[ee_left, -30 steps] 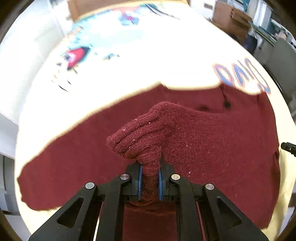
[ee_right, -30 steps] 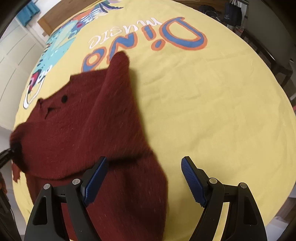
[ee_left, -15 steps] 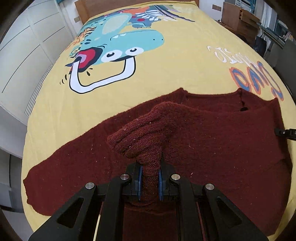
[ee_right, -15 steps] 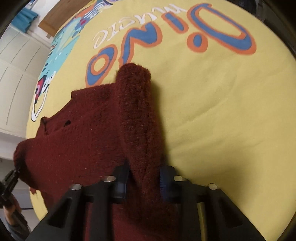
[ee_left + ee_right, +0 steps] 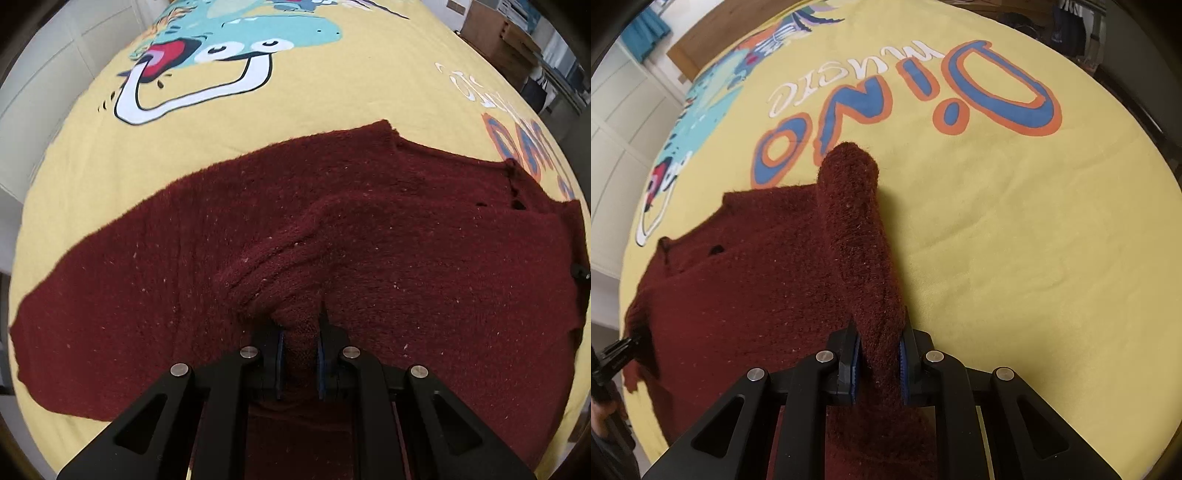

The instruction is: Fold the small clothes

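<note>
A dark red knitted sweater point(image 5: 424, 258) lies spread on the yellow bed cover point(image 5: 295, 110). My left gripper point(image 5: 299, 343) is shut on a bunched fold of its near edge. One sleeve stretches out to the left. In the right wrist view my right gripper point(image 5: 877, 354) is shut on a raised ridge of the same sweater point(image 5: 738, 295) along its right side. The ridge runs away from the jaws to a rounded end. The left gripper point(image 5: 617, 350) shows at the left edge of that view.
The bed cover point(image 5: 1034, 258) bears a cartoon dinosaur point(image 5: 229, 40) and the word "Dino" point(image 5: 923, 96). White cupboards point(image 5: 617, 147) stand to the left. A cardboard box point(image 5: 495, 37) and dark furniture lie past the bed on the right.
My right gripper, open a second ago, has shut on the sweater's right side. My left gripper has lowered its bunched fold closer to the bed.
</note>
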